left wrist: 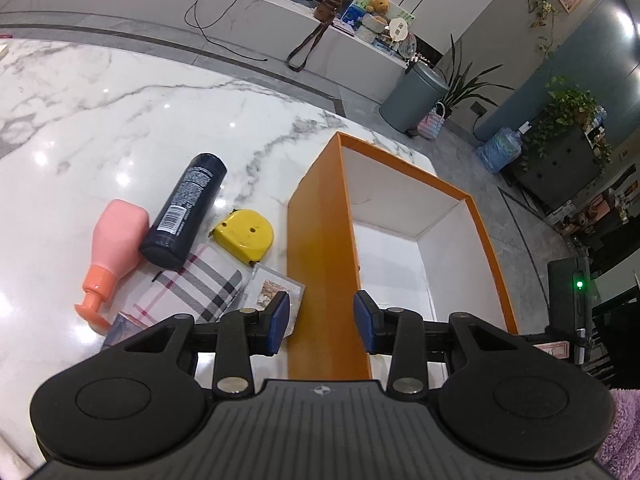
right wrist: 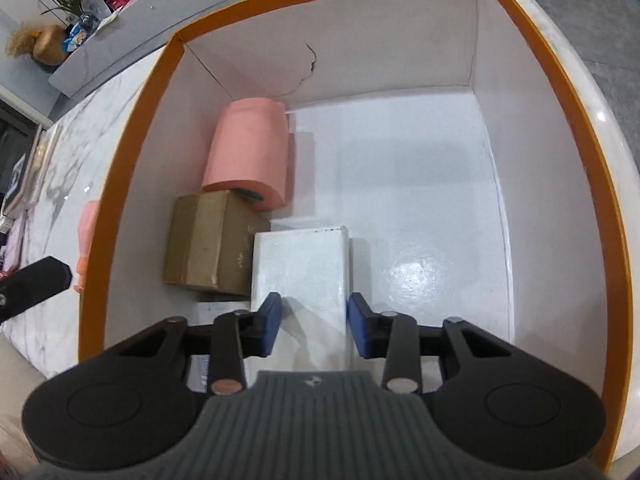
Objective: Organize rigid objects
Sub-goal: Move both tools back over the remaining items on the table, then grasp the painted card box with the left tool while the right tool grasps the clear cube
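An orange box (left wrist: 320,216) with a white inside stands on the marble table; it fills the right wrist view (right wrist: 132,128). Inside it lie a pink cylinder (right wrist: 252,148), a brown carton (right wrist: 208,240) and a white box (right wrist: 304,268). My right gripper (right wrist: 314,322) is inside the orange box, its jaws on either side of the white box's near end; I cannot tell whether they press it. My left gripper (left wrist: 322,322) is open and empty, straddling the orange box's near left wall. Left of it lie a pink bottle (left wrist: 114,248), a dark blue can (left wrist: 184,212) and a yellow tape measure (left wrist: 245,235).
A plaid pouch (left wrist: 192,284) and a clear-wrapped card (left wrist: 272,292) lie beside the left gripper. A grey bin (left wrist: 412,96) and plants stand on the floor beyond the table's far edge. A low counter with cables runs along the back.
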A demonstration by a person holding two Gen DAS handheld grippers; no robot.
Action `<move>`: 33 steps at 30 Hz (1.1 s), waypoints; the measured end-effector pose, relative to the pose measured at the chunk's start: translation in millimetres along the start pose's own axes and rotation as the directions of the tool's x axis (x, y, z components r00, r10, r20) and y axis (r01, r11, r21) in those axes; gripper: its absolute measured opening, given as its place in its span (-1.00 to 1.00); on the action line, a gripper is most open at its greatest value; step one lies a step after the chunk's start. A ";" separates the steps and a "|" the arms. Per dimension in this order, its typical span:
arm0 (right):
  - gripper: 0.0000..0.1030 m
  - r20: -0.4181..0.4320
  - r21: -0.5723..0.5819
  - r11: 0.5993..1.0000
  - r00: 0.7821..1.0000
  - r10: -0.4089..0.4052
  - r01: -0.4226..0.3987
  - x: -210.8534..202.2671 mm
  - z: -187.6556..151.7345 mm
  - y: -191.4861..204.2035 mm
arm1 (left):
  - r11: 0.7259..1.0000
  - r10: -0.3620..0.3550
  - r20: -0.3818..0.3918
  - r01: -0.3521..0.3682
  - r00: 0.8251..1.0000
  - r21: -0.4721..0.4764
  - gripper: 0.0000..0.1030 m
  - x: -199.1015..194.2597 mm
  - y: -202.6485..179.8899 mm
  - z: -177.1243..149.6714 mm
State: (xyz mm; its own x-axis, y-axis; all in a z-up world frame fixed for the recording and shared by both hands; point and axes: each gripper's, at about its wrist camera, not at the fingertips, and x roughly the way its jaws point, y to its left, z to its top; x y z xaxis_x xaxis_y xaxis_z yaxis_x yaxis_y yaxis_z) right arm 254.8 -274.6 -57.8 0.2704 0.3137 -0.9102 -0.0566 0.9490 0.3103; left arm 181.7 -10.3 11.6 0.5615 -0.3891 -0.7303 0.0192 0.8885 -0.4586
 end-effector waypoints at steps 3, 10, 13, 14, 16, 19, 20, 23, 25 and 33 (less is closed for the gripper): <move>-0.28 0.004 0.018 1.000 1.000 -0.008 0.008 -2.3 -0.9 -3.0 | 1.000 0.013 0.004 -0.013 1.000 0.018 -0.16 -9.3 0.0 0.2; -0.27 0.232 -0.127 0.992 0.971 0.054 -0.025 -46.6 -19.6 38.5 | 0.996 0.062 0.054 -0.065 0.997 0.058 -0.16 -52.0 17.2 6.1; -0.26 0.346 -0.206 0.976 0.928 0.136 -0.067 -69.8 -33.2 67.8 | 0.992 0.102 0.076 -0.107 0.992 0.065 0.00 -72.8 32.1 5.6; -0.24 0.369 -0.235 0.969 0.914 0.166 -0.081 -74.2 -38.2 78.3 | 0.991 0.108 0.078 -0.113 0.991 0.071 0.02 -78.1 34.4 5.1; -0.22 0.388 -0.296 0.951 0.899 0.203 -0.087 -78.6 -48.6 102.5 | 0.990 0.114 0.064 -0.119 0.991 0.080 0.04 -84.1 43.3 3.5; -0.22 0.383 -0.360 0.929 0.895 0.229 -0.084 -71.3 -65.2 135.8 | 0.985 0.140 0.025 -0.142 0.990 0.098 0.09 -82.9 53.3 -5.5; -0.26 0.387 -0.359 0.930 0.895 0.221 -0.075 -68.4 -69.9 143.2 | 0.981 0.152 0.016 -0.153 0.988 0.119 0.10 -80.5 55.4 -10.7; -0.30 0.430 -0.326 0.945 0.884 0.185 -0.039 -60.2 -74.1 152.5 | 0.965 0.180 0.018 -0.180 0.984 0.190 0.11 -73.9 57.6 -25.6; -0.31 0.441 -0.315 0.948 0.877 0.193 -0.050 -53.2 -74.1 151.0 | 0.942 0.183 0.042 -0.187 0.982 0.280 0.19 -68.1 50.0 -35.0; -0.31 0.397 -0.402 0.916 0.903 0.164 0.010 -30.5 -74.5 158.7 | 0.908 0.266 -0.044 -0.235 0.963 0.348 0.42 -24.4 55.6 -43.4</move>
State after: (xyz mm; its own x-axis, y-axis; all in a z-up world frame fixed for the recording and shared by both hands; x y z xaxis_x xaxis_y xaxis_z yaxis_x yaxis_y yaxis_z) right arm 166.0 -131.1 -1.2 0.6168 0.4261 -0.6618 -0.4352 0.8852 0.1644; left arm 133.2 38.0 -18.1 0.5097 -0.1492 -0.8473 0.1738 0.9824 -0.0684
